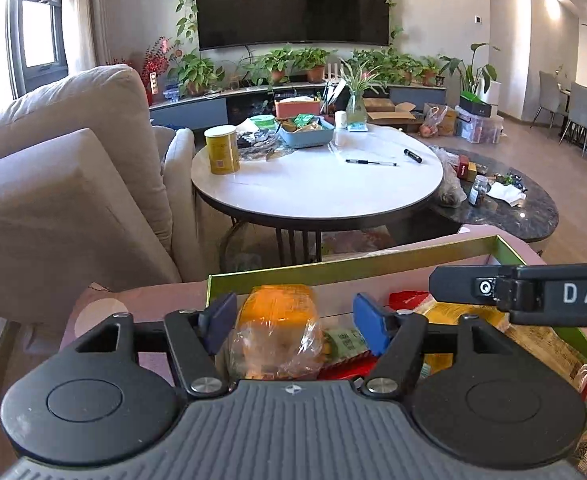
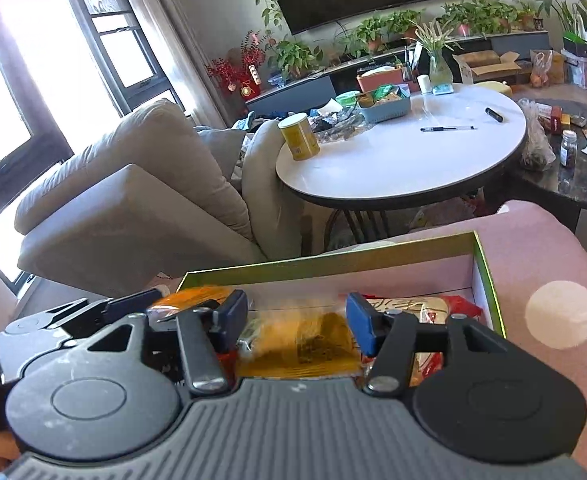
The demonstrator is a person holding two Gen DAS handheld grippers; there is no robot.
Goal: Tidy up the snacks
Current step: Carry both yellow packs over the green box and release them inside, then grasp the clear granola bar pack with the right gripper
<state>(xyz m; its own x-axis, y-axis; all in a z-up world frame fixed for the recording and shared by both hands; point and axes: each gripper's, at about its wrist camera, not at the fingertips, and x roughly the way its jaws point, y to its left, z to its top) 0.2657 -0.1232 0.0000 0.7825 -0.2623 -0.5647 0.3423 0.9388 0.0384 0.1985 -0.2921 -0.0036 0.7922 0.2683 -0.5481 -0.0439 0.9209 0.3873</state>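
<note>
A shallow green-rimmed cardboard box (image 1: 373, 256) sits on a pink cushioned surface (image 2: 533, 240), packed with snacks, well apart from the round white worktop (image 1: 317, 184) beyond it. Inside the box, an orange snack in a crinkled clear plastic bag (image 1: 277, 320) lies toward the left, with a flat yellow printed packet (image 2: 305, 344) and red wrappers (image 1: 407, 298) beside it.

The left tool (image 1: 295, 320) hovers released, its blue pads either side of the orange bag but apparently not pressing it. The right tool (image 2: 297, 320) is likewise spread wide over the yellow packet, gripping nothing.

The likely trouble: the clear bag is slippery and loose, so a pinch could catch only film and let the contents sag or slide out. With both tools crowded over one box, they could also knock each other or shove the light box along the soft cushion.
</note>
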